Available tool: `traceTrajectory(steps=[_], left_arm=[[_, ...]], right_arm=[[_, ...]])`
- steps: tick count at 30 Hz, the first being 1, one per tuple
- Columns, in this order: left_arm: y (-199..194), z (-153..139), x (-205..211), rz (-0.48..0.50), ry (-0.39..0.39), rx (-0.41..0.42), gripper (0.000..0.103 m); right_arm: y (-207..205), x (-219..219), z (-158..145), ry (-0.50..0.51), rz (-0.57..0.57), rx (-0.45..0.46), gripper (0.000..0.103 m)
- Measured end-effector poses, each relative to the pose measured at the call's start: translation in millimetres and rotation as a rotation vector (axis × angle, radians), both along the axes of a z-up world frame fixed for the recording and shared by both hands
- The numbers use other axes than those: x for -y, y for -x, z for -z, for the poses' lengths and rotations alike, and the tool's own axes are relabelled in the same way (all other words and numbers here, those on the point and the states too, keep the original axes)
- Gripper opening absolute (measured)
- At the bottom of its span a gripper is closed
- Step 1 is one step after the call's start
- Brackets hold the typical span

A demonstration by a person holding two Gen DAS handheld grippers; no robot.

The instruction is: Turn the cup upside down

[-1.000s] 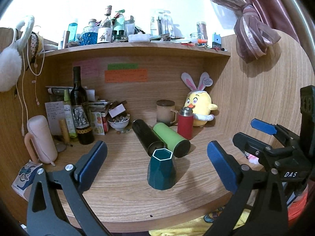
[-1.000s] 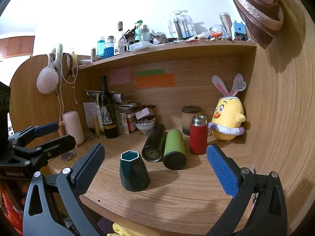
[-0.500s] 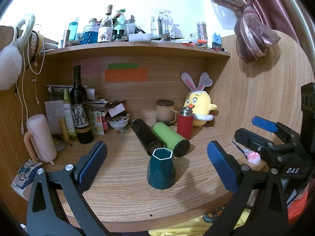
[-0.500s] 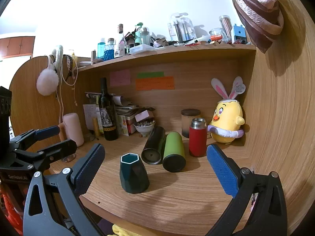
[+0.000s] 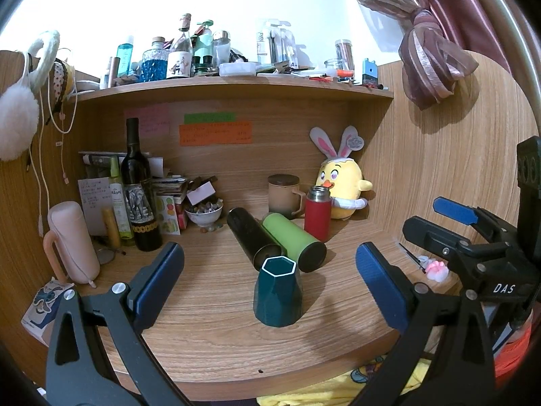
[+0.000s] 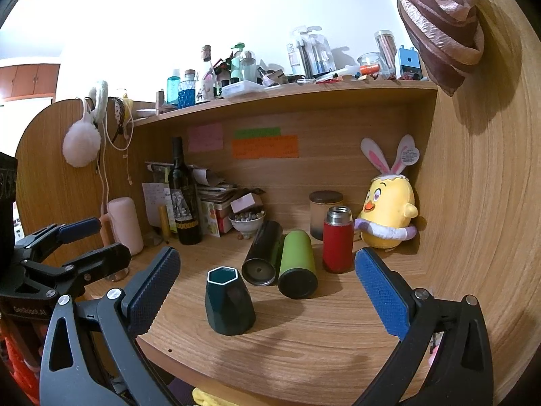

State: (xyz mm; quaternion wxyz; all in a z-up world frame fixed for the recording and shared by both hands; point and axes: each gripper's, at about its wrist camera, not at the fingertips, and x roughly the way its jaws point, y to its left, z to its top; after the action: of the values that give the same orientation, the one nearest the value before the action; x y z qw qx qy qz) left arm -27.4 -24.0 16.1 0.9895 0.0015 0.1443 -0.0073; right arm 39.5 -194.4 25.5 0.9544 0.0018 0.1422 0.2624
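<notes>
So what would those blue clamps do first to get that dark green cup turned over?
Probably the left gripper should ease forward until its open fingers straddle the green cup. The cup stands upright, mouth up, near the desk's front edge, centred between those fingers and untouched. The right gripper is open too, but the cup sits off toward its left finger.

Desk point(image 5: 209, 331) bare front + sides of cup point(image 5: 278, 292); black flask point(image 5: 252, 233), green flask point(image 5: 294, 240) crowd just behind.
</notes>
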Motion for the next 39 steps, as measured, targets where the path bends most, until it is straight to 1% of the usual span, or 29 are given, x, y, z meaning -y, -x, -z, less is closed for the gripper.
traceTrajectory(steps=[28,39], left_arm=[[-1.0,0.2,6.8,-0.005,0.011,-0.005,0.103],[-4.5,2.0,9.7,0.005,0.018,-0.019,0.103]], right_arm=[[2.5,-0.5,0.1,0.005,0.000,0.005,0.103],[2.9,-1.0,0.8,0.005,-0.001,0.005,0.103]])
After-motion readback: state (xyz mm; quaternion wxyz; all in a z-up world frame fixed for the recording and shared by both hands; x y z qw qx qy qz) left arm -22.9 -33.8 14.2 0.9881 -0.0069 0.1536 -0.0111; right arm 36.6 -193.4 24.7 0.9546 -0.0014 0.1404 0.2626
